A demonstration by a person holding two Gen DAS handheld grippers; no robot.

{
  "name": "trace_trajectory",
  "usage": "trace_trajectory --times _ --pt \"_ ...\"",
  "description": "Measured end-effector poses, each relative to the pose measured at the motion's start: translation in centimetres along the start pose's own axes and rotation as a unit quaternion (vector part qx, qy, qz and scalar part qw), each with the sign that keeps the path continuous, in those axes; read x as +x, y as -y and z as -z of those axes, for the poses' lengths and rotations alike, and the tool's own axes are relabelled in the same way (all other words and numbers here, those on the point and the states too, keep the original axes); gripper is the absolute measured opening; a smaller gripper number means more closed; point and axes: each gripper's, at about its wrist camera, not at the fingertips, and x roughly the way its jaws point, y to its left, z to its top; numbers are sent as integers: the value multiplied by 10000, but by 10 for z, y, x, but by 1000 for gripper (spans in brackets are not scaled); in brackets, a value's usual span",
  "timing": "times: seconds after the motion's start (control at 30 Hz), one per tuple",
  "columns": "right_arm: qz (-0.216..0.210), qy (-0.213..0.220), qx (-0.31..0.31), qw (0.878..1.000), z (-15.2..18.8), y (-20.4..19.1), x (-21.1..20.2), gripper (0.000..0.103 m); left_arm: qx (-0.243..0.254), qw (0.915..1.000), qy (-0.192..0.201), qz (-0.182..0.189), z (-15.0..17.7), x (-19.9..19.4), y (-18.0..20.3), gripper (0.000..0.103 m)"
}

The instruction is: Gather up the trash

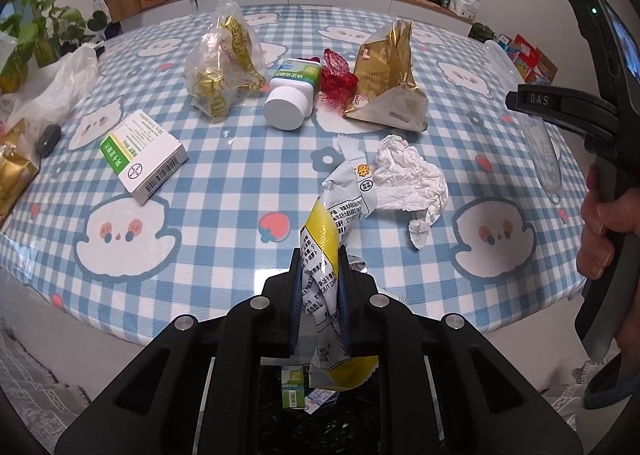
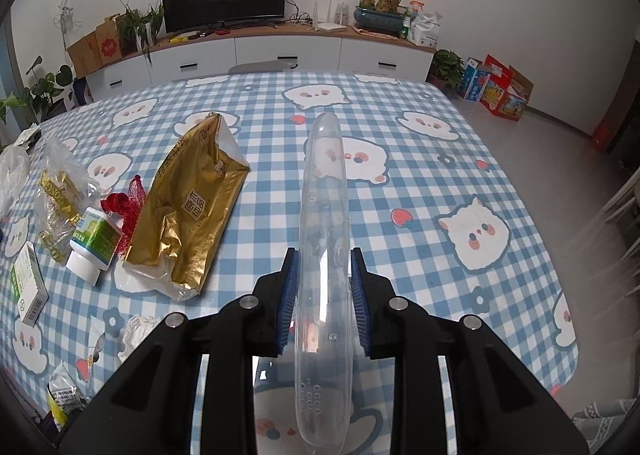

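- The left gripper (image 1: 320, 267) is clamped on a crumpled white-and-yellow snack wrapper (image 1: 334, 239), which sticks up between its 2 blue pads and hangs down below them, at the near edge of the table (image 1: 224, 191).
- Below that gripper, a dark bin (image 1: 320, 415) shows a few small packets already lying inside.
- The right gripper (image 2: 323, 287) is closed around a long clear plastic case (image 2: 324, 255), held lengthwise and pointing away over the blue checked tablecloth.
- Still lying on the table: a crumpled white tissue (image 1: 408, 179) just beside the wrapper's tip, a green-and-white medicine box (image 1: 146, 153), a white bottle (image 1: 292, 95) on its side, red netting (image 1: 336, 77) touching the bottle, a gold foil bag (image 1: 386, 75), and a clear bag of gold wrappers (image 1: 222, 63).
- A white plastic bag (image 1: 60, 83) sits at the far left edge.
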Motion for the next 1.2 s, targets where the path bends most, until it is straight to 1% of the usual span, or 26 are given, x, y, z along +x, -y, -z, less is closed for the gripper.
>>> trace_trajectory --times 0.23,0.57,0.7,1.03,1.2 --pt "-39 242 -157 9996 16 -10 -37 25 -35 9999 76 74 3 -12 -2 14" --pt "-224 428 -59 9988 43 -10 -82 25 44 9997 165 145 17 -26 0 14" --pt "-175 509 -142 9984 56 -12 -97 25 116 9996 209 150 24 -33 2 14" --pt "-173 440 -173 9987 96 -11 -118 25 174 9991 340 165 39 -51 -1 14" --pt "-192 379 -191 9989 118 -9 -126 25 195 9990 369 148 52 -59 -5 14"
